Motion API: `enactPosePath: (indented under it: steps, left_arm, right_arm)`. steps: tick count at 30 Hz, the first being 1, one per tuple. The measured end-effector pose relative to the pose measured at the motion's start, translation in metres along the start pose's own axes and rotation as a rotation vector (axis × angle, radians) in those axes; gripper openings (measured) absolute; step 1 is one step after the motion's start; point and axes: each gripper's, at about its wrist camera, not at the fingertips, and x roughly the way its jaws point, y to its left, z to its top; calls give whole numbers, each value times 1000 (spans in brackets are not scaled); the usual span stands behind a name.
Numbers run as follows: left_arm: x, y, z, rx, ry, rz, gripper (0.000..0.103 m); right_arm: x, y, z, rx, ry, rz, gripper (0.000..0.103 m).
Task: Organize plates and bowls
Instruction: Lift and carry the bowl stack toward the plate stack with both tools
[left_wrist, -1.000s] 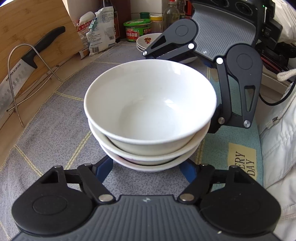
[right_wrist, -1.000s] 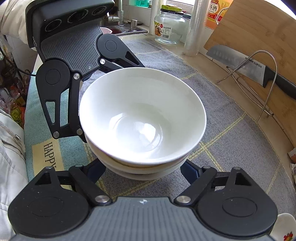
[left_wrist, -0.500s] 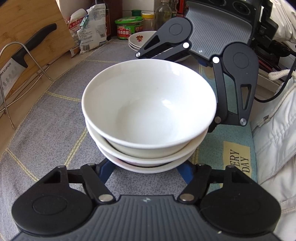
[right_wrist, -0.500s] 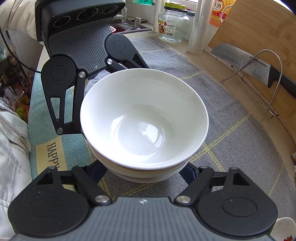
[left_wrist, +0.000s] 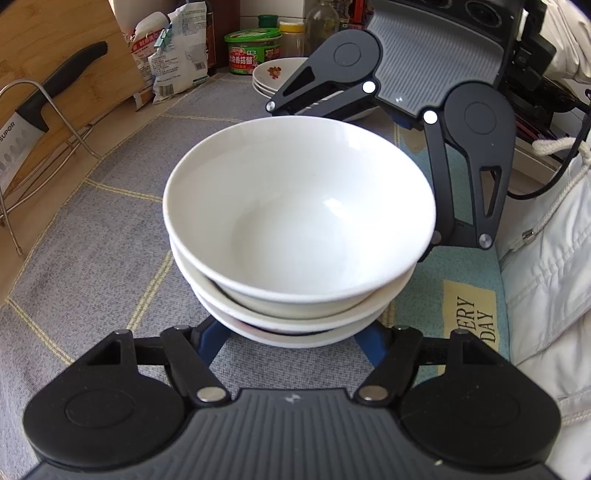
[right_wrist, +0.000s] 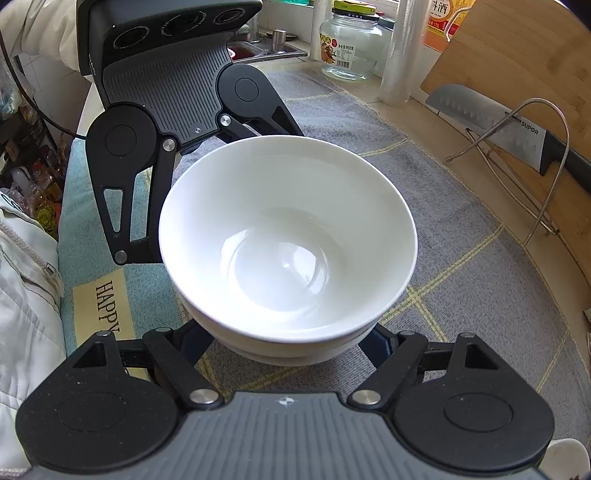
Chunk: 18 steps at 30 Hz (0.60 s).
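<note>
Stack of white bowls (left_wrist: 299, 236) — three nested, upright, at the middle of a grey checked mat (left_wrist: 92, 236) on the tabletop (right_wrist: 436, 122).
Left hand-held gripper (left_wrist: 295, 341) — blue fingers either side of the stack's base, tips hidden beneath the bowls; whether they press cannot be told.
Right hand-held gripper (right_wrist: 291, 343) — facing it from the opposite side, closed in on the stack's base.
Plates (left_wrist: 271, 75) — stacked at the mat's far end.
Knife (right_wrist: 509, 129) — on a wire rack against a wooden cutting board (right_wrist: 517, 48).
</note>
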Motion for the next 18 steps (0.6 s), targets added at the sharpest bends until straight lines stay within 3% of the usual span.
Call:
enactPosePath:
  steps: [18]
  left_arm:
    - [1,1,2,12,8,-11,73]
  right_arm:
    - [0,2,3,-10,16,-7,87]
